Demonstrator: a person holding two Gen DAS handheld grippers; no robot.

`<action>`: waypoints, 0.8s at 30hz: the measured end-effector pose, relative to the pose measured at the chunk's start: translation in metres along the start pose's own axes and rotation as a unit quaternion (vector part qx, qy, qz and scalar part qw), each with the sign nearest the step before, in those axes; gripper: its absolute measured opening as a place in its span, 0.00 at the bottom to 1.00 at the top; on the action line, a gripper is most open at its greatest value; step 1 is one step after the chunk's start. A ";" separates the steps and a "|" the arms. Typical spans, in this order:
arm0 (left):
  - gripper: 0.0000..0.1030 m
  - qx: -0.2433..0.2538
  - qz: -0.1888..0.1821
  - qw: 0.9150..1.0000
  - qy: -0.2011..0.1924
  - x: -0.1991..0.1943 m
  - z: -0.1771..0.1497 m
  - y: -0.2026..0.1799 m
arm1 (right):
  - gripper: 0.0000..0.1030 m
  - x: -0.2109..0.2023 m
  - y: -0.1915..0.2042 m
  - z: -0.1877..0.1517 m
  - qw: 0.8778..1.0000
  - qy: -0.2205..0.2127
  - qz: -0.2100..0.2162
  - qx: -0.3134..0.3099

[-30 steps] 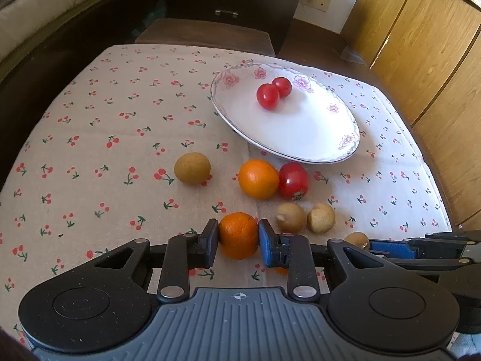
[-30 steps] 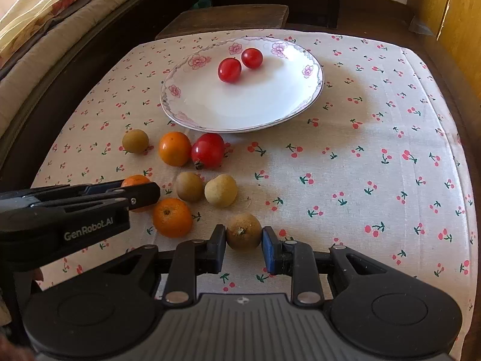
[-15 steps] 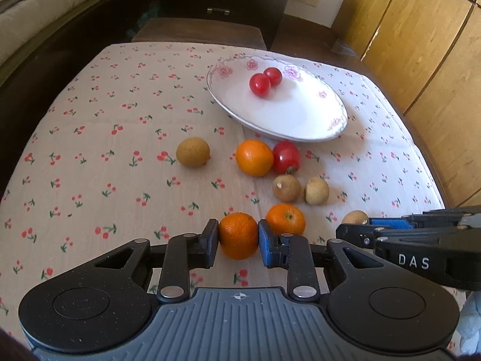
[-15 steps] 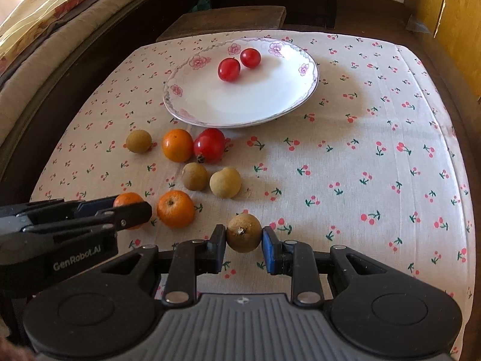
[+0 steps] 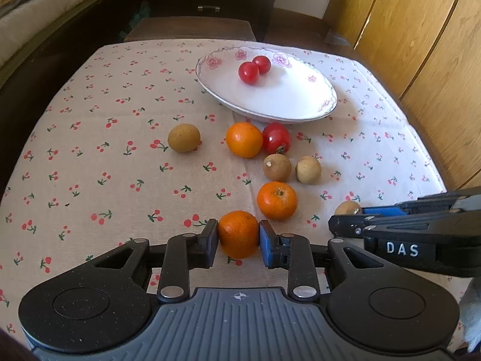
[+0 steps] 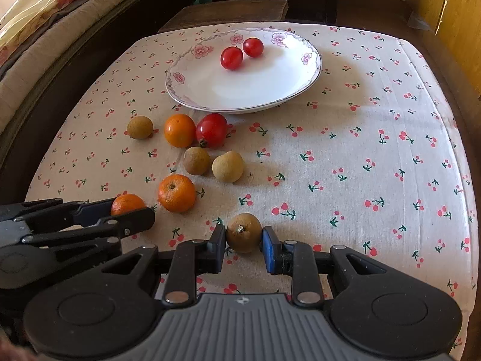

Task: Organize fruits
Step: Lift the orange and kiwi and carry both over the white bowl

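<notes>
Two grippers, both clamped on fruit above the cherry-print tablecloth (image 6: pixel 375 138): left gripper (image 5: pixel 238 238) pinches a held orange (image 5: pixel 238 234) between its pads, right gripper (image 6: pixel 243 238) pinches a brown longan (image 6: pixel 243 232). White flowered plate (image 6: pixel 207 90) sits toward the far side of the cloth with two cherry tomatoes (image 6: pixel 231 57) touching each other near its far rim. Loose on the cloth in front of the plate: one orange (image 6: pixel 179 130) touching a red tomato (image 6: pixel 211 130), a lone longan (image 6: pixel 140 127) left of them, two longans (image 6: pixel 197 160) side by side nearer, another orange (image 6: pixel 176 193) close to the held one.
</notes>
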State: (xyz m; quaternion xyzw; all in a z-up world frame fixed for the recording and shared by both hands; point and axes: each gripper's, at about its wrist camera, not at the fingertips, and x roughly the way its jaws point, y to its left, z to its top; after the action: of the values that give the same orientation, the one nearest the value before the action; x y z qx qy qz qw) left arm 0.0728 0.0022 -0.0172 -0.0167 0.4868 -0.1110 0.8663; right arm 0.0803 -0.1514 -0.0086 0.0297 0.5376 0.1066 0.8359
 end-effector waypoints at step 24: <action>0.35 0.014 0.014 1.000 -0.006 -0.001 -0.002 -0.007 | 0.27 -0.007 0.005 -0.003 1.000 -0.009 -0.011 -0.007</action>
State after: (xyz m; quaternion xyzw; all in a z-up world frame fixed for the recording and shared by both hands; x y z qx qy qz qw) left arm 0.0688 -0.0046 -0.0167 0.0019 0.4801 -0.1055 0.8708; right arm 0.0743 -0.1480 -0.0029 0.0187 0.5293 0.1007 0.8422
